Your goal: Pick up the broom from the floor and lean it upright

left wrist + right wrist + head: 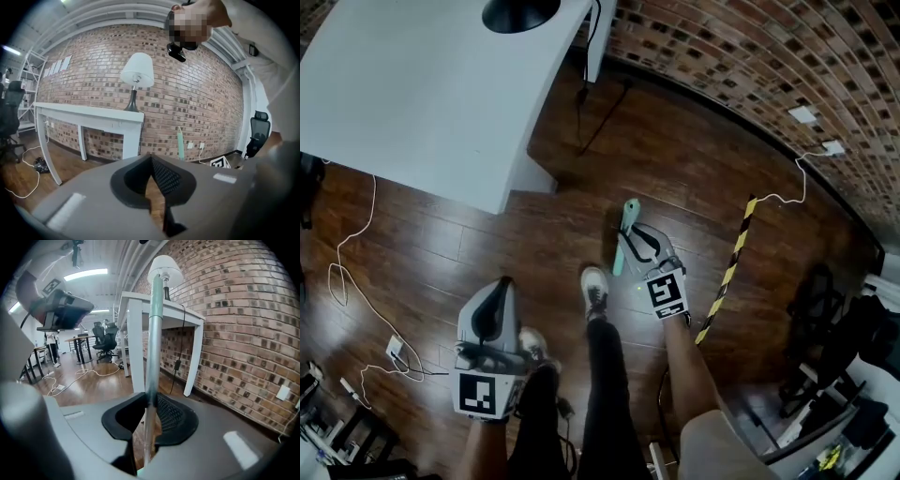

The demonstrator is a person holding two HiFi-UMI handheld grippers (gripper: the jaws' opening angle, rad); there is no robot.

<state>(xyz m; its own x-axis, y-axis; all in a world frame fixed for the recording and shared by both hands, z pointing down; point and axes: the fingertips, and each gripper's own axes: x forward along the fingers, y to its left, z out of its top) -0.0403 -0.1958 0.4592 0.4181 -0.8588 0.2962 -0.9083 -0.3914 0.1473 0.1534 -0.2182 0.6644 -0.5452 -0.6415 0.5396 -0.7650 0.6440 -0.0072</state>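
1. A cable [347, 272] loops over the wood floor [534, 234] at 9 o'clock in the head view.
2. The white table [412, 94] fills the 11 o'clock corner. The lamp [520, 11] stands on its far edge at 12 o'clock. In the left gripper view the lamp's white shade shows in front of the brick wall [750, 66].
3. The left gripper [502, 286] is at 7 o'clock, held above the floor and pointing towards 12. In its own view the left gripper's [150, 161] pads meet at the tips. It is clenched on nothing, and only floor shows in the wedge below them.
4. Two shoes stand between the grippers. One shoe [595, 291] is just below centre, and the other is at 4 o'clock of the left gripper.
5. The broom [623, 234] is off the floor, just right of centre. Its teal handle runs from the right gripper towards 12 o'clock. The right gripper's own view shows the broom [153, 333] rising upright through the jaws, in front of the table leg. The broom's head shows in no view.
6. The right gripper [636, 248] grasps that handle. In its view the right gripper's [151, 401] pads press the pole from both sides.
7. From the left gripper view the broom [180, 143] stands upright before the wall, at 2 o'clock of the left jaws.
8. A striped bar [729, 272] lies at 3 o'clock of the right gripper, apart from it.
9. A chair [814, 300] stands at 4 o'clock, near the wall.
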